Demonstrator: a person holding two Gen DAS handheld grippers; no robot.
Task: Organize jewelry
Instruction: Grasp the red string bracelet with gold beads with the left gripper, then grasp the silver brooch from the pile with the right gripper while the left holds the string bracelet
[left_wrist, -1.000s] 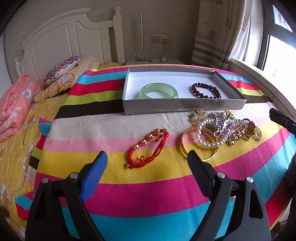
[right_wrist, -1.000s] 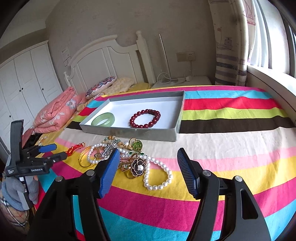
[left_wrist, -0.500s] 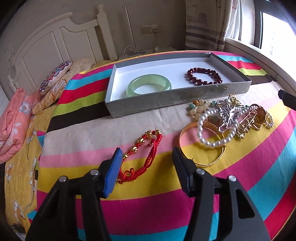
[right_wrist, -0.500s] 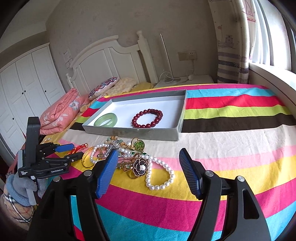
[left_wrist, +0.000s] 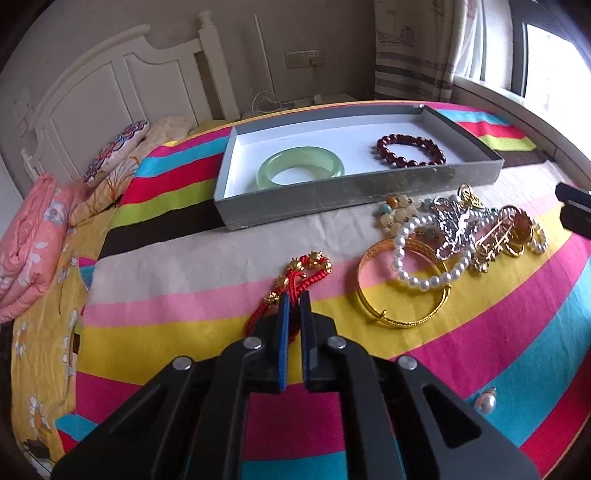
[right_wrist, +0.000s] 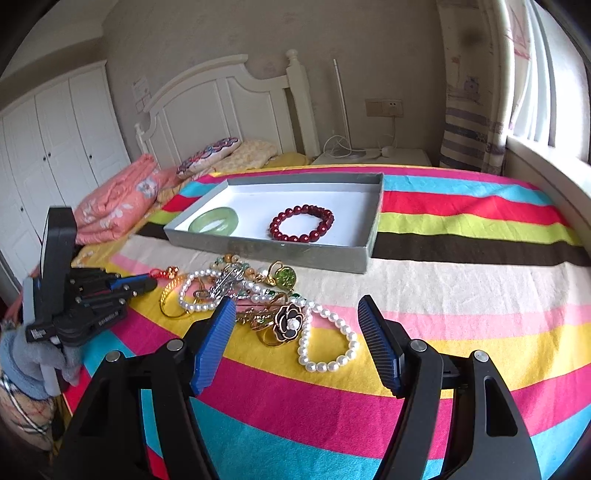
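Note:
On the striped bedspread lies a red cord bracelet with gold beads, and my left gripper is shut on its near end. Behind it a grey box holds a green jade bangle and a dark red bead bracelet. To the right sits a heap of jewelry with a gold bangle and a pearl strand. In the right wrist view my right gripper stands open just above a black flower brooch and a pearl strand, gripping nothing. The left gripper shows at the left there.
A lone pearl earring lies near the bed's front right edge. Folded pink bedding and pillows lie at the headboard. A white wardrobe stands left, a window and curtain right.
My left gripper's jaws closed from wide apart onto the red cord bracelet, and the view tipped down closer to it. The right gripper stayed open and hardly moved.

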